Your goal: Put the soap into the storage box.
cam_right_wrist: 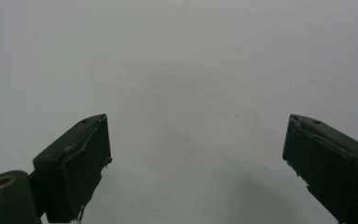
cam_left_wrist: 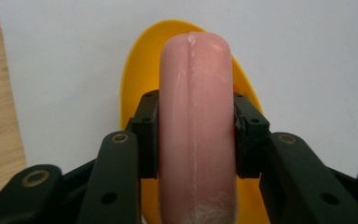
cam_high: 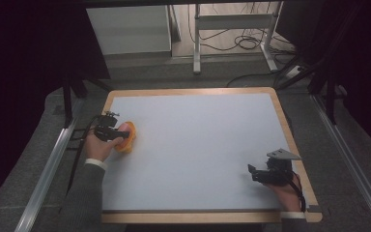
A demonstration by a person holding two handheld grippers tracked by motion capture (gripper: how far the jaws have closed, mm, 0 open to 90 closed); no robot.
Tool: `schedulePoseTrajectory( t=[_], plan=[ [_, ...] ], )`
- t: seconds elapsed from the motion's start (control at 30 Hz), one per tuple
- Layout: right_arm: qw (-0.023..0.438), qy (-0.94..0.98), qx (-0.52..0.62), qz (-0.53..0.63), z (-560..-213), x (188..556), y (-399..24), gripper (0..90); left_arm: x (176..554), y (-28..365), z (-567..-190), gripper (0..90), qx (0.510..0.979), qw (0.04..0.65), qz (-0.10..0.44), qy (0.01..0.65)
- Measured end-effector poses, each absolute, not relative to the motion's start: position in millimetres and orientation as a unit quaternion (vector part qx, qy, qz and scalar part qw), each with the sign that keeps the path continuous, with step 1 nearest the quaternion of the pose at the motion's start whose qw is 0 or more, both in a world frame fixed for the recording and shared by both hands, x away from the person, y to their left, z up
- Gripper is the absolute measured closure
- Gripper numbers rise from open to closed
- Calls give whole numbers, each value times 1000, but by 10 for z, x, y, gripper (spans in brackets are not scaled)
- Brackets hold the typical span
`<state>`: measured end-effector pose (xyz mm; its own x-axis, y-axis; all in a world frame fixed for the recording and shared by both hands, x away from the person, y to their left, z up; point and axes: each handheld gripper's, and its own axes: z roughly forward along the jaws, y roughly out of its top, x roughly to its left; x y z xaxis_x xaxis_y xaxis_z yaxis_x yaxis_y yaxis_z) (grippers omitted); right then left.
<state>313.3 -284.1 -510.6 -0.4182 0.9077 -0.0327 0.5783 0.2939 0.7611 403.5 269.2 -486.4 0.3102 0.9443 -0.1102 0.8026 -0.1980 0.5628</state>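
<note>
At the left edge of the table [cam_high: 198, 145], the left gripper [cam_left_wrist: 196, 135] has its fingers [cam_left_wrist: 145, 135] clenched on a pink toy sausage [cam_left_wrist: 196, 116], pressing both its sides so it cannot roll. The sausage hangs right over a small yellow dish [cam_left_wrist: 135, 84], probably where it is meant to lie; whether it touches the dish I cannot tell. Near the right edge, the right gripper [cam_right_wrist: 198, 154] waits with fingers spread and bare, out of the way.
</note>
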Motion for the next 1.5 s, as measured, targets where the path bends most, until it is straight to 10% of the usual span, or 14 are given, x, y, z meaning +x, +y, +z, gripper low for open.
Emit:
schedulePoseTrajectory(
  t=[0.47, 1.5],
  plan=[
    [239, 769, 483, 344, -5109, 3134, -2839, 72, 3849, 2727, -4645, 276, 746, 317, 173, 559],
    [243, 769, 481, 344, -5107, 3135, -2814, 73, 3045, 2503, -5014, 248, 766, 389, 141, 492]
  ],
)
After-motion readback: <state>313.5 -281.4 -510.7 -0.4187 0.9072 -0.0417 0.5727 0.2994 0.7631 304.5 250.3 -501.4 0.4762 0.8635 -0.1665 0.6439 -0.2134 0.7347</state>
